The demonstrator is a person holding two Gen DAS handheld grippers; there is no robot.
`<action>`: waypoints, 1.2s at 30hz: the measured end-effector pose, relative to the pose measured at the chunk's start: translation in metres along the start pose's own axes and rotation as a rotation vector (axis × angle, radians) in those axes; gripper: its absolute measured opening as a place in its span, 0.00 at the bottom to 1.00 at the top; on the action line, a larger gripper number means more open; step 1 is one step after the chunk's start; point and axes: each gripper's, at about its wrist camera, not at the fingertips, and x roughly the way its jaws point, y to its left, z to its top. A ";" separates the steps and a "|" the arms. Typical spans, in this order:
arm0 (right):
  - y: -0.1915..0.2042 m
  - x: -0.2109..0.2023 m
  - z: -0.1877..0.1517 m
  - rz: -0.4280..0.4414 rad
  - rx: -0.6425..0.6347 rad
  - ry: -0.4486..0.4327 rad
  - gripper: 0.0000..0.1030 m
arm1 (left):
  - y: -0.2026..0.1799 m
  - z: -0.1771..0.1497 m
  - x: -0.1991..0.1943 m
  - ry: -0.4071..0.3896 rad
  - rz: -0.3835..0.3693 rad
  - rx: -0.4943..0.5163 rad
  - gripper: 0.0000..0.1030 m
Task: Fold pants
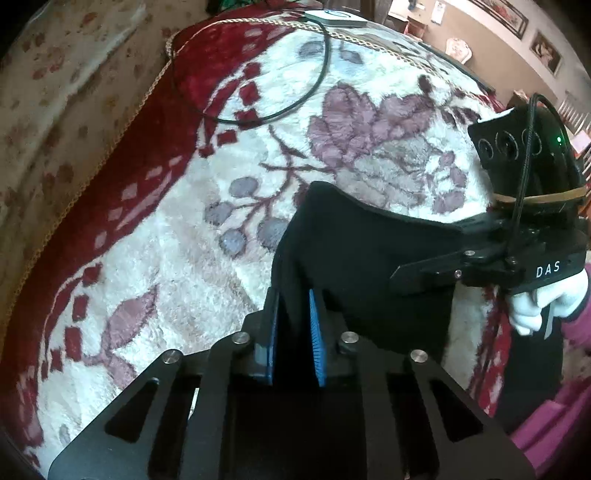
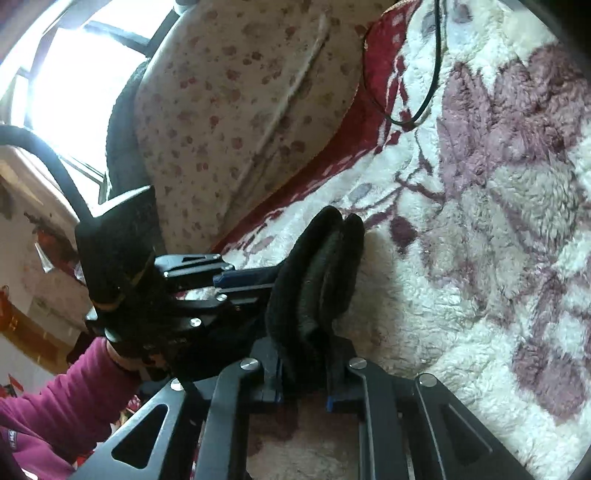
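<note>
The black pants hang bunched between both grippers above the plush floral blanket. My left gripper is shut on one edge of the pants, the cloth pinched between its blue pads. My right gripper comes in from the right and is shut on the other end of the same cloth. In the right wrist view the pants are a thick folded wad clamped in my right gripper, and my left gripper grips the wad from the left. Most of the pants' length is hidden.
A black cable loops over the blanket toward a white box at the far edge. A flowered cushion lies to the left beside the blanket's red border. A window is behind it.
</note>
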 end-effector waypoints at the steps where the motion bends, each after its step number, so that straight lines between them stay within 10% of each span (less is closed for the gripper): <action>1: 0.000 -0.001 0.000 0.008 0.005 -0.006 0.14 | 0.003 0.001 -0.001 -0.003 -0.005 -0.018 0.10; 20: 0.111 -0.028 0.016 0.235 -0.157 -0.068 0.13 | -0.002 -0.019 -0.121 -0.238 0.046 -0.110 0.09; 36: 0.207 0.050 -0.015 0.426 -0.264 0.116 0.13 | 0.027 -0.119 -0.204 -0.355 0.132 -0.308 0.08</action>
